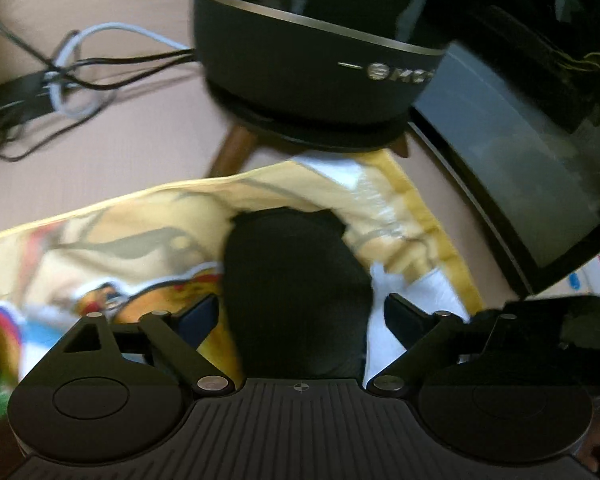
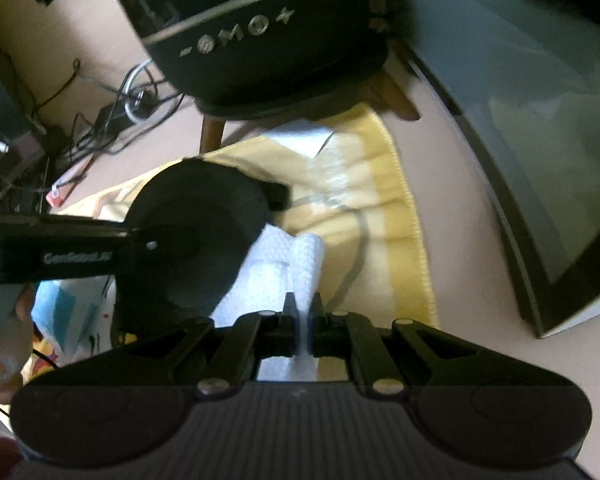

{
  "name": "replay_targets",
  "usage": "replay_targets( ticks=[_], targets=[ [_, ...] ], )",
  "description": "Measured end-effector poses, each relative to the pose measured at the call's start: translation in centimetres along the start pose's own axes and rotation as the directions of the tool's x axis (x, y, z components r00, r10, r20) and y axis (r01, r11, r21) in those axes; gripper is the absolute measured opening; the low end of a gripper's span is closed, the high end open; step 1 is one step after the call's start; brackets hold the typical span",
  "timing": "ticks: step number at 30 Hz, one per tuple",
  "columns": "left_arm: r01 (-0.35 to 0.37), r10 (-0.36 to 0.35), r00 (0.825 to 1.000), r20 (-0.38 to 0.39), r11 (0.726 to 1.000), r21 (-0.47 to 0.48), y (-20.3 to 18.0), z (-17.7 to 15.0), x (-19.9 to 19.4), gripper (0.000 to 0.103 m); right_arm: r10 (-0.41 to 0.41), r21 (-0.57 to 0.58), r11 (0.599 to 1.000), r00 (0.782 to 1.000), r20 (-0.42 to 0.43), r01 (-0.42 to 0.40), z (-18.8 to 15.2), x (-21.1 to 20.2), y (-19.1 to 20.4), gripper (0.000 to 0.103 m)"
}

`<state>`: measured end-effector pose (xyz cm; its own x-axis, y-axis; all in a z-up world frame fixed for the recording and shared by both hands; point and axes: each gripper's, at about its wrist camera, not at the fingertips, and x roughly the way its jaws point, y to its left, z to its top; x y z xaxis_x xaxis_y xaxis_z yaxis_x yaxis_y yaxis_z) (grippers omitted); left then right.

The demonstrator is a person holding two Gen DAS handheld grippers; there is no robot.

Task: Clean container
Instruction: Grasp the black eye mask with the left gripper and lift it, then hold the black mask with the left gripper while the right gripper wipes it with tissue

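Black and round, the container [image 1: 296,280] sits in the centre of your left wrist view, between the spread fingers of the left gripper [image 1: 300,312], which holds it. Your right gripper [image 2: 302,308] is clenched on the white paper towel [image 2: 306,256], just right of the container.

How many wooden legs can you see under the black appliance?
2. One leg sits under the appliance's left side, another leg under its right, by the yellow cloth. More may be hidden behind.
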<state>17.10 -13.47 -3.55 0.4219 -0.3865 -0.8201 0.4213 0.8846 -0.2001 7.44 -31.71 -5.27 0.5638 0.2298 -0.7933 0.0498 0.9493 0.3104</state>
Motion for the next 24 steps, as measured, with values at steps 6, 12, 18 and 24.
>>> replay_targets(
  ticks=[6,12,18,24],
  targets=[
    [-0.069,0.065,0.997,0.038,0.989,0.129,-0.6,0.1,-0.8,0.023,0.058,0.018,0.998,0.995,0.079,-0.059,2.7,-2.2,0.3,0.005],
    [-0.339,0.237,0.938,0.253,0.781,0.525,-5.5,-2.3,-2.1,0.023,0.225,-0.07,0.974,0.946,0.233,-0.215,7.6,-6.6,3.0,0.005],
    [-0.191,0.095,0.976,0.198,0.808,0.557,-8.7,-3.8,-2.6,0.047,0.268,-0.096,0.961,0.958,0.107,-0.258,7.3,-3.4,3.7,0.005],
    [-0.015,-0.049,0.992,0.12,0.876,0.483,-7.4,-3.3,-4.7,0.067,0.127,-0.067,0.99,0.991,0.039,-0.124,3.9,-2.0,1.2,0.005]
  ],
)
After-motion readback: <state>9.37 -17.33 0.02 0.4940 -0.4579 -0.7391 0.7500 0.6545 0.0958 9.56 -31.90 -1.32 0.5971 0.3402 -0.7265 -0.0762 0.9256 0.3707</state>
